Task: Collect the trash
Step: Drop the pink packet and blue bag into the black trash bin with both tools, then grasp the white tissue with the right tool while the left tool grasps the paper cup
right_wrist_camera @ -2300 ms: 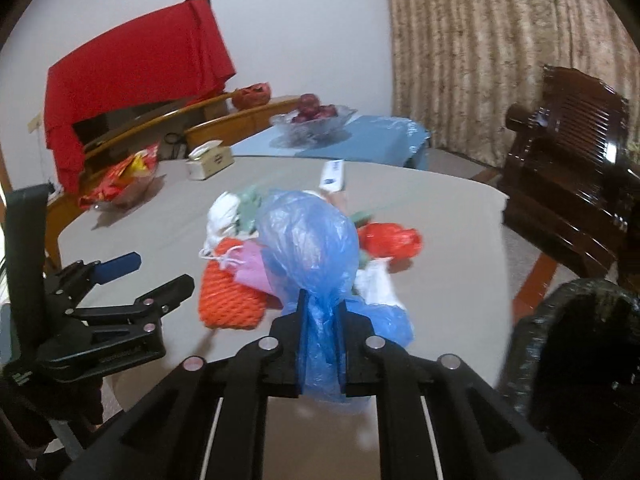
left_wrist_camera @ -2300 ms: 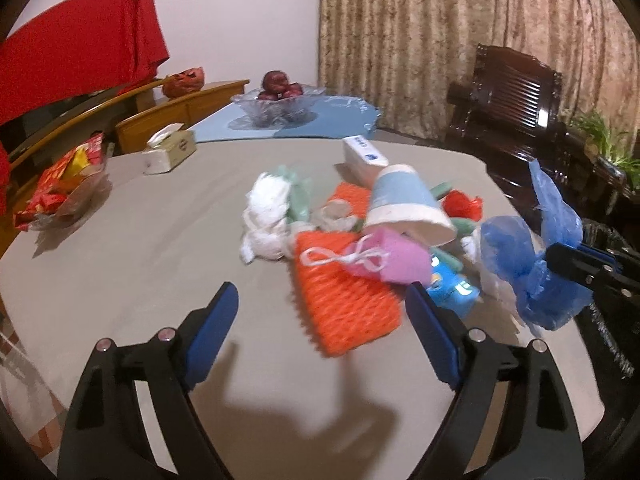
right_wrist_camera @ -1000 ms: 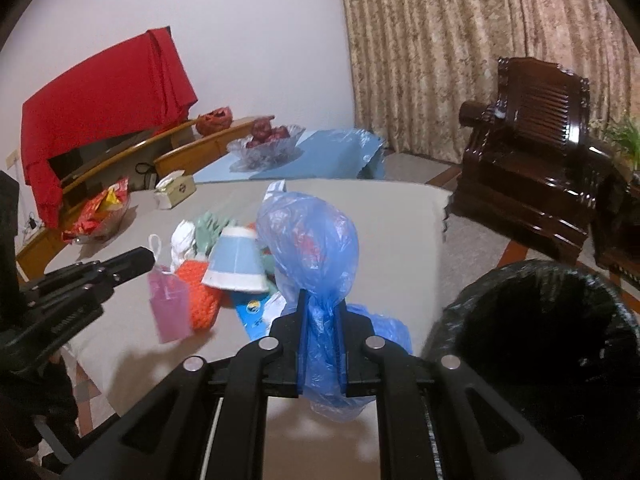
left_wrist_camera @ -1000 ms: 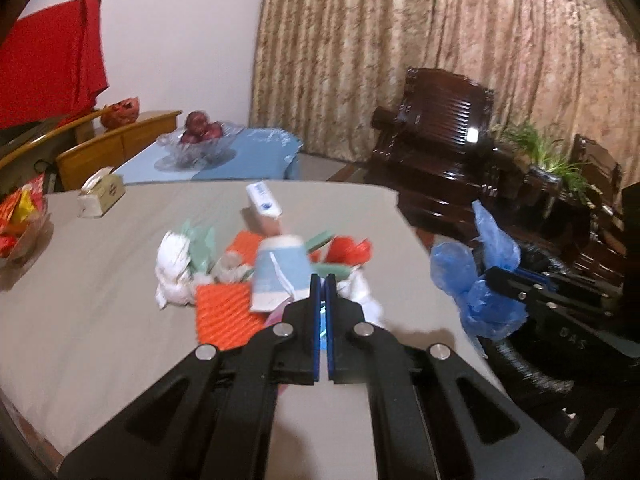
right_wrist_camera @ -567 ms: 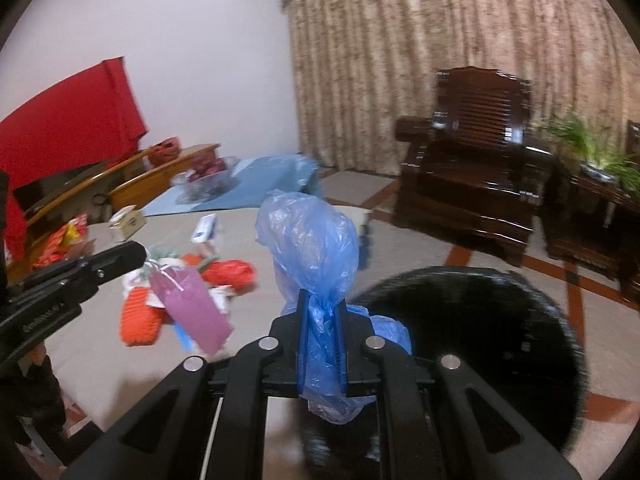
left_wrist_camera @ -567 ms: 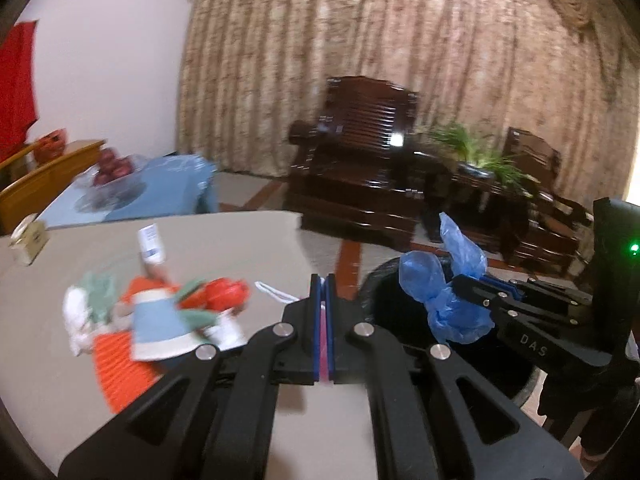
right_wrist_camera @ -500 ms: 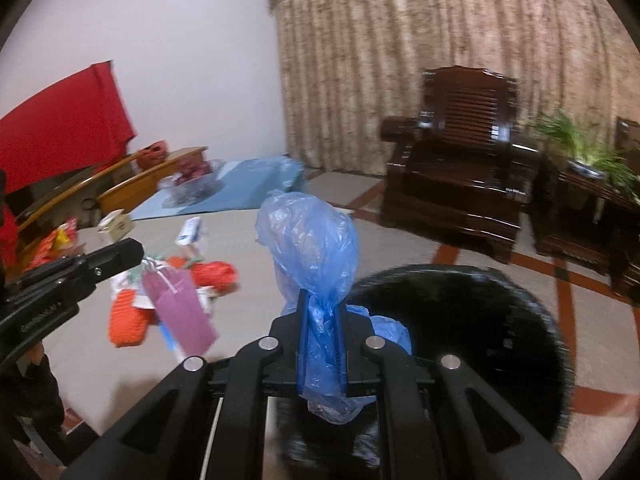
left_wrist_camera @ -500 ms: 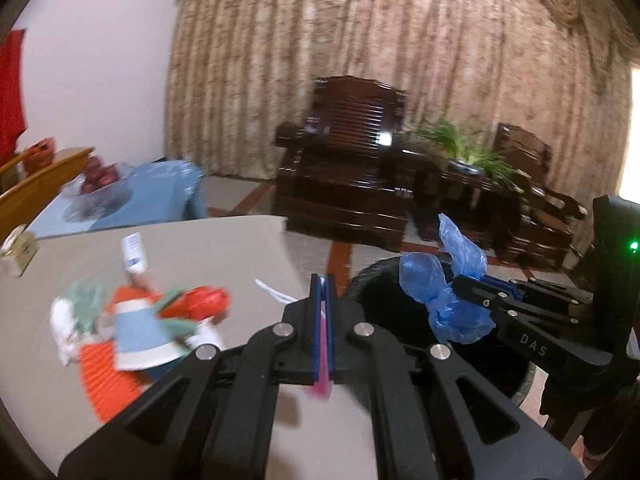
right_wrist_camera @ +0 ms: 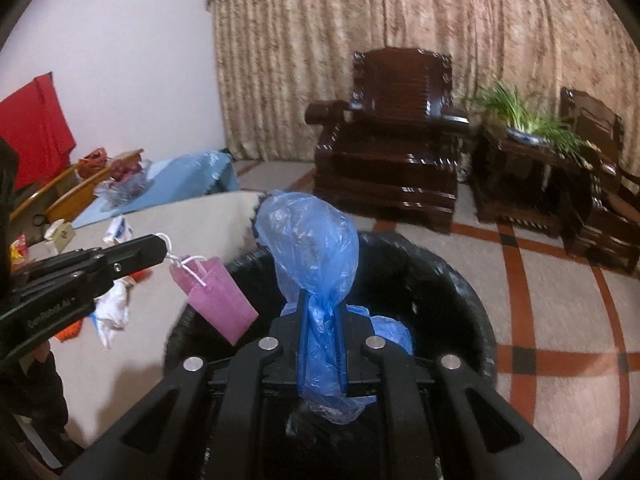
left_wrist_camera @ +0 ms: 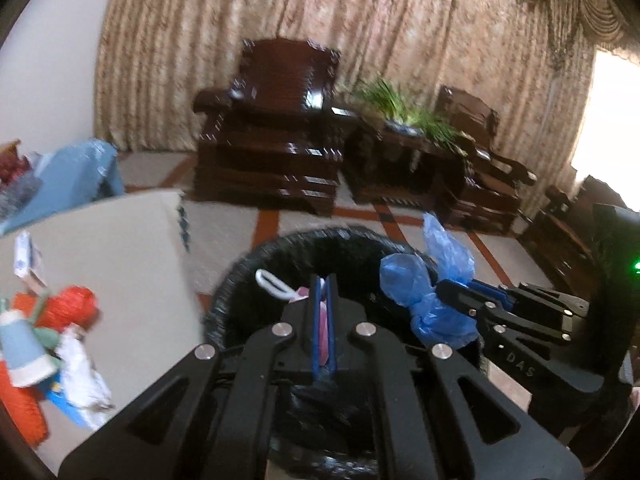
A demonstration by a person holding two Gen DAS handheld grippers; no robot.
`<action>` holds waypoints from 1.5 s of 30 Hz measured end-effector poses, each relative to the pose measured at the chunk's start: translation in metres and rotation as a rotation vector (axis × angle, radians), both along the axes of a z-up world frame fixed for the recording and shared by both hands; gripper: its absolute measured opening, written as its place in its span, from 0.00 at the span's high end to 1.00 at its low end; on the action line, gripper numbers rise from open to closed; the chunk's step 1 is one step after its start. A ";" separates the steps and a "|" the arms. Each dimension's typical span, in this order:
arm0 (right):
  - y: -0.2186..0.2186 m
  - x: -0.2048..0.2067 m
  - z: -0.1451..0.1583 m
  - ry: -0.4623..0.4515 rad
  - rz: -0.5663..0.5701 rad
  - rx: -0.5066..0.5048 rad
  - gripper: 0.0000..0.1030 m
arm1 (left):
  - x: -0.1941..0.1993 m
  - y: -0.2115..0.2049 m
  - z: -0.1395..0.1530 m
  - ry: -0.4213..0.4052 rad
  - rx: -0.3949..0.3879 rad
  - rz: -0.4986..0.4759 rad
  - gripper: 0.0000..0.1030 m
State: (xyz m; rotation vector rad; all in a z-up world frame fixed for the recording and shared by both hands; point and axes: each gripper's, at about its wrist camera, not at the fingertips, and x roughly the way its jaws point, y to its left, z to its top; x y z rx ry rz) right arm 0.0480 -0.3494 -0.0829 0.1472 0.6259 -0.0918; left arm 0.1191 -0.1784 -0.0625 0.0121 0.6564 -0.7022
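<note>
Left wrist view: the left gripper [left_wrist_camera: 323,284] was seen clenched on a small pink bag [left_wrist_camera: 322,322], its white cord loop [left_wrist_camera: 272,281] sticking out to the left of the fingers. The gripper was held over the mouth of the black-lined bin [left_wrist_camera: 236,280]. The right gripper [left_wrist_camera: 446,292] was seen at the right, clenched on a crumpled blue plastic bag [left_wrist_camera: 424,296], also above the bin. On the bench [left_wrist_camera: 120,248] at the left, trash was left lying: an orange net [left_wrist_camera: 76,306], a paper cup [left_wrist_camera: 22,354], white wrapping [left_wrist_camera: 82,376] and a small carton [left_wrist_camera: 24,256] farther back.

Right wrist view: the blue plastic bag [right_wrist_camera: 316,256] was gripped tightly between the right gripper [right_wrist_camera: 323,312] fingers, directly over the bin [right_wrist_camera: 472,300]. The pink bag [right_wrist_camera: 218,300] was seen hanging by its cord from the left gripper [right_wrist_camera: 160,246], at the bin's near-left rim, partly over the opening.

Progress, as judged: two pieces were carried to the bin but neither was released. Both drops were outstanding, and several pieces on the bench were yet to be fetched. The task was judged to be at an early-to-middle stage.
</note>
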 end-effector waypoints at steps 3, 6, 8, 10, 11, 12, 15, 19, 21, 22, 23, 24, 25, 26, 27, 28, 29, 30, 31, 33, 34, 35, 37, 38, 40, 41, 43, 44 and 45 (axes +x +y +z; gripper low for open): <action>-0.007 -0.002 -0.010 0.026 -0.022 0.005 0.66 | 0.001 -0.001 -0.014 0.030 0.018 -0.011 0.52; -0.007 -0.006 -0.015 0.034 -0.029 0.001 0.57 | 0.000 0.006 -0.026 0.052 0.046 -0.010 0.48; -0.004 -0.007 -0.015 0.026 -0.032 -0.002 0.44 | -0.001 0.014 -0.031 0.062 0.054 0.009 0.45; 0.000 -0.007 -0.012 0.009 -0.033 -0.002 0.31 | -0.006 0.029 -0.031 0.048 0.060 0.039 0.36; 0.003 -0.008 -0.010 -0.001 -0.032 -0.002 0.23 | -0.008 0.034 -0.032 0.036 0.063 0.055 0.34; 0.006 -0.008 -0.009 -0.009 -0.028 0.002 0.16 | -0.010 0.040 -0.031 0.026 0.067 0.073 0.30; 0.018 -0.006 -0.003 -0.034 -0.007 0.014 0.09 | -0.013 0.067 -0.024 -0.010 0.067 0.158 0.20; 0.042 0.001 0.004 -0.063 0.039 0.024 0.07 | -0.019 0.099 -0.013 -0.068 0.082 0.252 0.14; 0.057 0.005 0.007 -0.072 0.070 0.026 0.06 | -0.022 0.114 -0.006 -0.091 0.093 0.298 0.13; 0.064 0.008 0.008 -0.075 0.084 0.027 0.06 | -0.024 0.125 -0.003 -0.101 0.100 0.327 0.13; 0.071 0.011 0.008 -0.077 0.100 0.028 0.06 | -0.024 0.134 -0.001 -0.106 0.104 0.350 0.13; 0.080 0.015 0.009 -0.081 0.120 0.028 0.06 | -0.025 0.147 0.000 -0.112 0.109 0.382 0.13; 0.087 0.018 0.010 -0.085 0.137 0.029 0.06 | -0.026 0.156 0.000 -0.116 0.114 0.409 0.13; 0.098 0.022 0.011 -0.089 0.160 0.030 0.06 | -0.026 0.166 0.002 -0.119 0.119 0.433 0.13; 0.105 0.025 0.012 -0.091 0.172 0.030 0.06 | -0.026 0.177 0.002 -0.121 0.129 0.464 0.13; 0.116 0.030 0.012 -0.095 0.193 0.030 0.06 | -0.026 0.187 0.001 -0.122 0.137 0.490 0.13; 0.124 0.033 0.012 -0.099 0.213 0.033 0.06 | -0.026 0.194 0.001 -0.122 0.144 0.508 0.13; 0.132 0.036 0.012 -0.102 0.229 0.034 0.06 | -0.026 0.202 -0.001 -0.123 0.152 0.528 0.13; 0.141 0.040 0.013 -0.105 0.245 0.035 0.06 | -0.027 0.214 -0.003 -0.122 0.163 0.556 0.13; 0.160 0.048 0.010 -0.109 0.286 0.036 0.06 | -0.025 0.233 -0.006 -0.115 0.178 0.603 0.13; 0.169 0.052 0.008 -0.107 0.301 0.036 0.06 | -0.025 0.240 -0.008 -0.112 0.181 0.620 0.13; 0.177 0.055 0.005 -0.106 0.317 0.037 0.06 | -0.025 0.249 -0.010 -0.108 0.184 0.641 0.13; 0.197 0.063 -0.003 -0.100 0.345 0.037 0.07 | -0.023 0.265 -0.016 -0.102 0.194 0.680 0.13; 0.207 0.068 -0.008 -0.099 0.358 0.040 0.07 | -0.022 0.271 -0.019 -0.100 0.200 0.694 0.13; 0.221 0.074 -0.016 -0.087 0.372 0.042 0.07 | -0.019 0.283 -0.024 -0.097 0.214 0.720 0.13; 0.230 0.080 -0.022 -0.072 0.387 0.044 0.08 | -0.020 0.287 -0.028 -0.095 0.218 0.729 0.13; 0.241 0.087 -0.031 -0.054 0.404 0.037 0.11 | -0.017 0.294 -0.031 -0.085 0.219 0.744 0.13; 0.247 0.091 -0.036 -0.042 0.413 0.030 0.13 | -0.016 0.296 -0.032 -0.078 0.219 0.751 0.13; 0.251 0.095 -0.041 -0.031 0.419 0.026 0.14 | -0.014 0.299 -0.034 -0.073 0.219 0.756 0.13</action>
